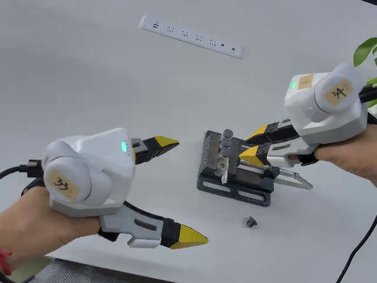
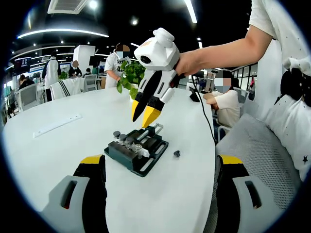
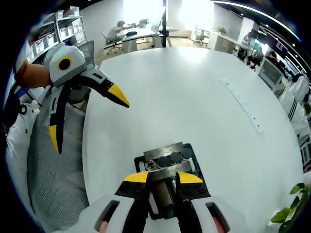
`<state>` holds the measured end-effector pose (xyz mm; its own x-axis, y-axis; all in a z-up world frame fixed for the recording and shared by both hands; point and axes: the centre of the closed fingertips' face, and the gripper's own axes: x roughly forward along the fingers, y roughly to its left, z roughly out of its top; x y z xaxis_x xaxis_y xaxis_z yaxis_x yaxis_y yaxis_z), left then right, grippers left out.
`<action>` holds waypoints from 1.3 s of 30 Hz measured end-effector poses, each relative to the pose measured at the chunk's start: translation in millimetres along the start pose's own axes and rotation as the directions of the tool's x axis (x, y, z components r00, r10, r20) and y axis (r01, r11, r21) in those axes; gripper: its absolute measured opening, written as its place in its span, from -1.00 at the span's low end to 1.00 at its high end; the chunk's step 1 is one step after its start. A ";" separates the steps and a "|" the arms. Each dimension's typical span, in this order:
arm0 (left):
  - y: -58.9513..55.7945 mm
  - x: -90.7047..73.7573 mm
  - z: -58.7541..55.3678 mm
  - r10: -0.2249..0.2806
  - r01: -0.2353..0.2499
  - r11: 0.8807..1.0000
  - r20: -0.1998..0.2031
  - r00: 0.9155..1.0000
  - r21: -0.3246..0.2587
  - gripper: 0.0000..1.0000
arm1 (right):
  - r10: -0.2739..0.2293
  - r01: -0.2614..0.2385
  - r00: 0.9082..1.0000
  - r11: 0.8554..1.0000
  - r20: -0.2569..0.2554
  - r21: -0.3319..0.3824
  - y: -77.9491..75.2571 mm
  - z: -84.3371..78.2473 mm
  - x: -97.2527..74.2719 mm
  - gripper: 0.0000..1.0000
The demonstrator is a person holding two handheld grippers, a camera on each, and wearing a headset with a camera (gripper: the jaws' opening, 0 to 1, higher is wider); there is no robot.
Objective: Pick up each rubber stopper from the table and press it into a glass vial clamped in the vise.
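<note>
Above vise (image 1: 232, 186), right hand-held gripper (image 1: 243, 148) slightly parted

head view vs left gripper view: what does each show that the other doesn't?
Head view adds the left hand and the white housing of the left gripper, its fingers wide apart. Left gripper view adds other people and ceiling lights. Both share the vise, its vials, the loose stopper, the power strip and the right gripper.

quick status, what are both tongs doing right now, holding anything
left tongs: wide open, empty
right tongs: only slightly open, nothing seen between them, near the vise
</note>
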<state>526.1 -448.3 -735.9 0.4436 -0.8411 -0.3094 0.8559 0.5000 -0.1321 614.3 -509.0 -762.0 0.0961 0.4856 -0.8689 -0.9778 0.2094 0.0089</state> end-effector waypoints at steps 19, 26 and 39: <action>-5.7 0.0 4.2 0.018 -0.017 1.000 -0.040 0.999 0.016 0.83 | -0.053 0.042 0.991 0.995 0.123 0.092 11.3 -38.1 -32.6 -0.42; -10.9 5.7 4.8 0.020 -0.018 1.000 -0.063 0.998 0.018 0.80 | -0.077 0.055 0.983 0.990 0.166 0.133 18.0 -58.4 -44.8 -0.31; -17.7 21.7 -2.8 0.019 -0.017 1.000 -0.137 0.990 0.014 0.67 | -0.118 0.070 0.957 0.980 0.266 0.185 37.3 -87.7 -64.5 -0.05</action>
<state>519.9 -474.8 -742.9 0.4192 -0.7955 -0.4375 0.8520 0.5112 -0.1132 555.3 -606.9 -749.1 0.2571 0.6655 -0.7007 -0.9174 0.3959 0.0394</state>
